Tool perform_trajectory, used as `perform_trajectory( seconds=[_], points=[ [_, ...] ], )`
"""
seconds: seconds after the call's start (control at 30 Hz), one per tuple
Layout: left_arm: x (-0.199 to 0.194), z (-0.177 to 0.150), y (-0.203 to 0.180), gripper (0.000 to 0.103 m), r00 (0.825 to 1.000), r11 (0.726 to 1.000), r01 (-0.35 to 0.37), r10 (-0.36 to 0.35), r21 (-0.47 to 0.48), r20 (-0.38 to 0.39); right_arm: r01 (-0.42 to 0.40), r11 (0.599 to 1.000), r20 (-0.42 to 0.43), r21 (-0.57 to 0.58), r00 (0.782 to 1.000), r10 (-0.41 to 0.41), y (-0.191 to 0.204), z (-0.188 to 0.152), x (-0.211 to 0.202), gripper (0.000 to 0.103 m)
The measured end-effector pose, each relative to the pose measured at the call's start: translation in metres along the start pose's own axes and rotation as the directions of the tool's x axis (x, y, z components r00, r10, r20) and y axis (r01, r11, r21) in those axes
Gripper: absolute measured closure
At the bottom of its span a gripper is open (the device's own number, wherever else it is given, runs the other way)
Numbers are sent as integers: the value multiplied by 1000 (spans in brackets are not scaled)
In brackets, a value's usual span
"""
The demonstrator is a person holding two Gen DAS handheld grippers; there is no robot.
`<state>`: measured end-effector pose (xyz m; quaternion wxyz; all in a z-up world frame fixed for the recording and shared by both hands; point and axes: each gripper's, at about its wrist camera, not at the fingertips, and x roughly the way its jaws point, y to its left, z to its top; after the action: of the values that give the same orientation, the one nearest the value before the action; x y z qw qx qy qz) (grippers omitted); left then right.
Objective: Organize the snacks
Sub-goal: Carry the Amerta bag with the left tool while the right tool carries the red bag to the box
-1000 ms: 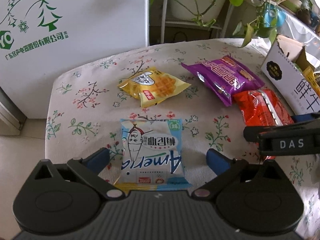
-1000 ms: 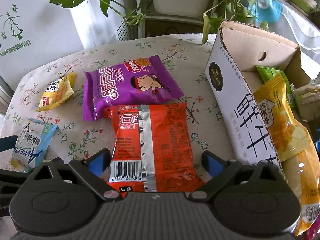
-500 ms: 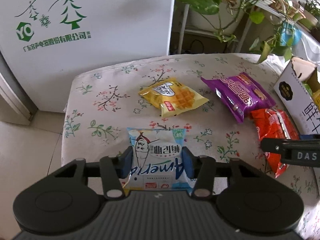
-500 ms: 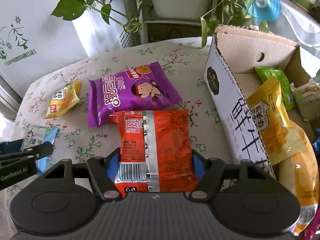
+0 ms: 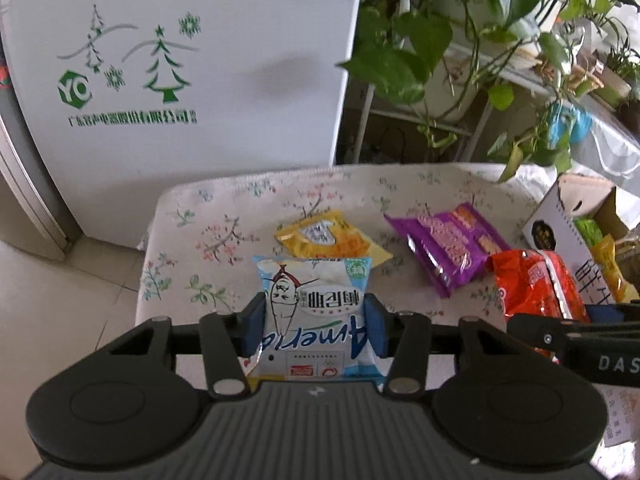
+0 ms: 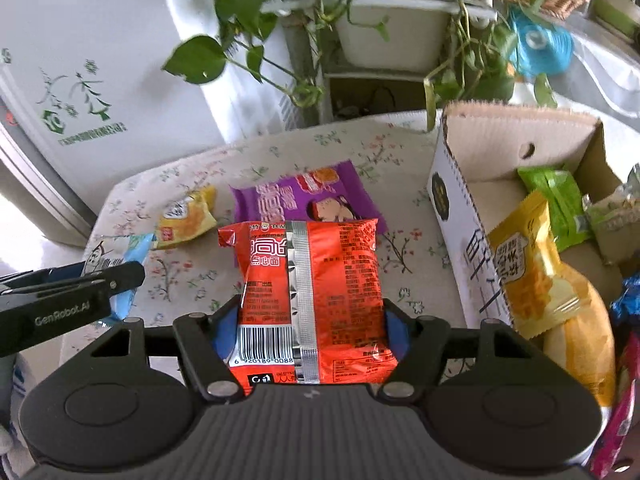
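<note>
My left gripper (image 5: 314,326) is shut on a light blue snack packet (image 5: 314,316), lifted off the flowered tablecloth (image 5: 224,236). My right gripper (image 6: 308,330) is shut on an orange-red snack packet (image 6: 312,280), also raised above the table. A yellow waffle packet (image 5: 328,238) and a purple packet (image 5: 444,244) lie flat on the cloth behind them. At the right stands an open cardboard box (image 6: 460,208) holding a yellow packet (image 6: 532,264), a green packet (image 6: 556,200) and others. In the left wrist view the orange-red packet (image 5: 536,284) shows at the right, with the right gripper's arm below it.
A white appliance with green tree print (image 5: 180,72) stands behind the table at the left. Potted trailing plants (image 6: 384,32) on a stand hang over the table's far edge. Tiled floor (image 5: 60,300) lies left of the table.
Both grippers closed on their packets, blue in the left and orange-red in the right, and then rose, lifting the packets off the cloth.
</note>
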<state>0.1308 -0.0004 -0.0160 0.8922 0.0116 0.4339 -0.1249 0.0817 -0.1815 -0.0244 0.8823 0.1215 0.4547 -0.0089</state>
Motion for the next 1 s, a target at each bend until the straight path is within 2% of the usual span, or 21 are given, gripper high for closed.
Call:
perform_trajectory(
  seconds=[0.17,0.5,0.7,1.0],
  points=[
    [-10,6,0,54,999,999,11,-10,-31,33,-24,1000,36,-17,999,24,-3,5,-16,27],
    [-26,12,-18,54,995,999,26,-24,-20,100,-46,999,144,-10,989,46,-23,22,-55,27],
    [-32,15,-37,54,990,998,55,-52,-18,134,-39,999,220,5,975,37,-42,28,-82,27],
    [-43,5,-72,54,981,993,117,-117,12,156,-29,997,255,73,967,9,-81,30,-103,27]
  ],
)
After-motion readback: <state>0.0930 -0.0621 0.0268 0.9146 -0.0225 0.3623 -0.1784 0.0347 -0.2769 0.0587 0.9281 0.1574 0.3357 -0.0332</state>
